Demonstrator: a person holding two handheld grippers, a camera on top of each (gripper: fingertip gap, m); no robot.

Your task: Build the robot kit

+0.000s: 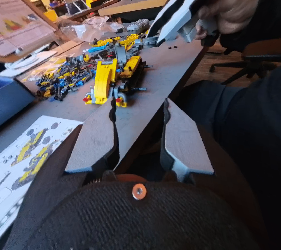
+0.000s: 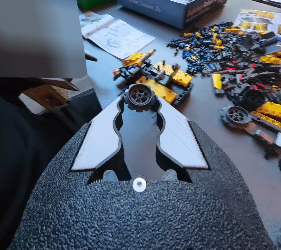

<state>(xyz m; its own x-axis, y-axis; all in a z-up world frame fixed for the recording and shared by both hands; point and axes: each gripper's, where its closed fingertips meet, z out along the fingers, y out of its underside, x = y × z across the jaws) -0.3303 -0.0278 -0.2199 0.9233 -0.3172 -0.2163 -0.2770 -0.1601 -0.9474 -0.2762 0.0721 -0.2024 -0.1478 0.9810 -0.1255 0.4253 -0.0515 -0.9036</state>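
At centre frame, the right tool (image 2: 139,102) is pinching a dark grey toy wheel (image 2: 139,98) above the table (image 2: 205,108), just before the yellow brick vehicle (image 2: 159,78). The left tool (image 1: 139,105), spread and empty, is hovering over the table's near edge.

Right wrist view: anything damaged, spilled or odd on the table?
Nothing looks damaged. The right tool is shut on a dark grey wheel above the half-built yellow model. Loose bricks lie in a spread heap, and a second wheel lies apart at the right. The left tool is open, holding nothing.
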